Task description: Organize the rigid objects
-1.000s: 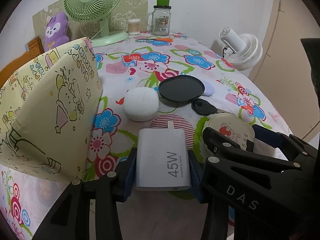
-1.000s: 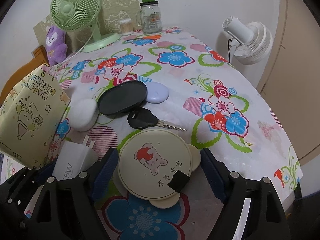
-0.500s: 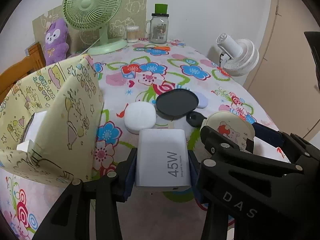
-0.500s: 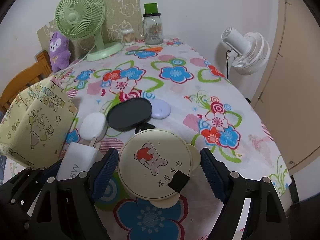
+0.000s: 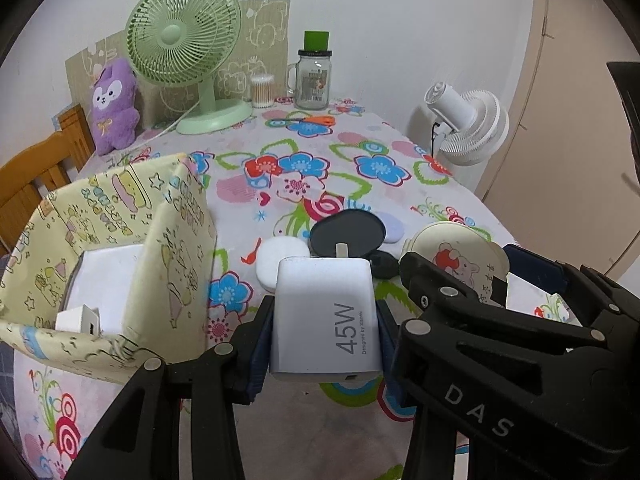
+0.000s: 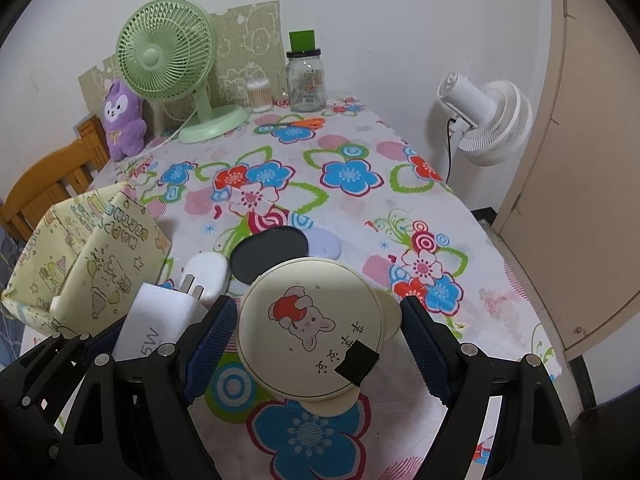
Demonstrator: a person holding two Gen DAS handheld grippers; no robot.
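Observation:
My left gripper (image 5: 323, 338) is shut on a white 45W charger (image 5: 326, 300), held above the flowered tablecloth with its prongs pointing away. To its left stands an open yellow patterned box (image 5: 176, 264) with white items (image 5: 108, 276) inside. My right gripper (image 6: 318, 312) is shut on a round cream case with a bunny picture (image 6: 308, 320), also off the table. The charger (image 6: 160, 320) shows at the left of the right wrist view. On the cloth beyond lie a white oval case (image 5: 276, 256), a dark oval disc (image 5: 348, 228), a lilac oval (image 5: 392, 226) and a black key (image 5: 384, 264).
At the table's far end stand a green fan (image 5: 188, 40), a purple plush (image 5: 114, 108), a cotton-swab tub (image 5: 262, 90), a glass jar (image 5: 314, 80) and orange scissors (image 5: 312, 120). A white fan (image 5: 468, 120) stands off the right edge. A wooden chair (image 5: 32, 176) is at the left.
Both grippers have risen with the charger and the round case. The table things look smaller and farther, and the inside of the yellow box has come into view.

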